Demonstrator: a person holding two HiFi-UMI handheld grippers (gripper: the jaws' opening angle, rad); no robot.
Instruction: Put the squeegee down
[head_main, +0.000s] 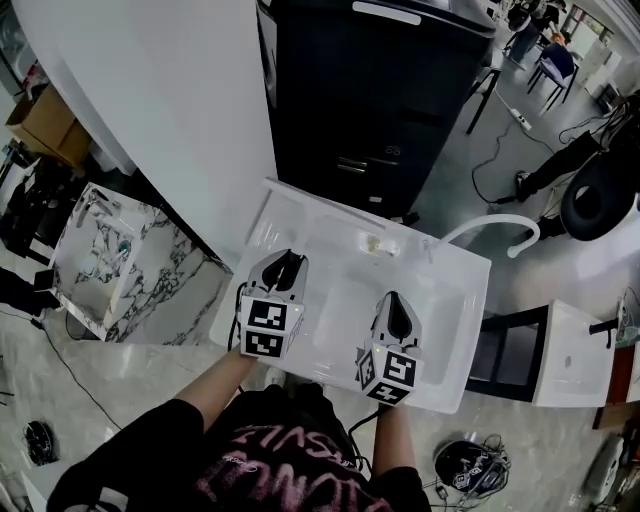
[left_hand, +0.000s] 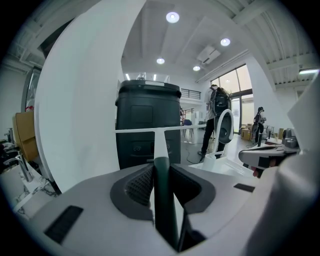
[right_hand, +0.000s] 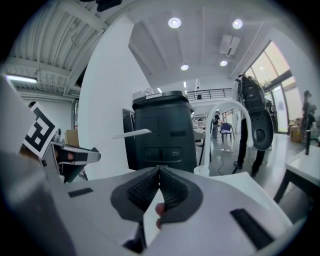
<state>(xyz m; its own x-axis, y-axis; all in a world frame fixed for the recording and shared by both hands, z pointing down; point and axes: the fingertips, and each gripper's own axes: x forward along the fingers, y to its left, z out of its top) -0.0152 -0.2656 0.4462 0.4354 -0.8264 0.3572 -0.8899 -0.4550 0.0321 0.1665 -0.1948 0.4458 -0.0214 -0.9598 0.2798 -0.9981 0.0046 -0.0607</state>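
The squeegee has a dark green handle (left_hand: 163, 197), a white stem and a thin white crossbar blade (left_hand: 145, 129). My left gripper (left_hand: 161, 175) is shut on the handle, with the blade standing out past the jaws. In the head view the left gripper (head_main: 288, 265) hovers over the left part of the white sink (head_main: 303, 214); the squeegee is hard to make out there. My right gripper (right_hand: 159, 171) is shut with its jaws meeting and nothing between them; in the head view it (head_main: 396, 312) hangs over the sink's middle. From the right gripper view the blade (right_hand: 132, 133) shows at left.
A white curved faucet (head_main: 496, 228) rises at the sink's right back corner. Behind the sink stands a tall black cabinet (head_main: 390, 90), with a broad white column (head_main: 165, 90) to its left. A marbled stand (head_main: 120, 265) is at left and cables lie on the floor.
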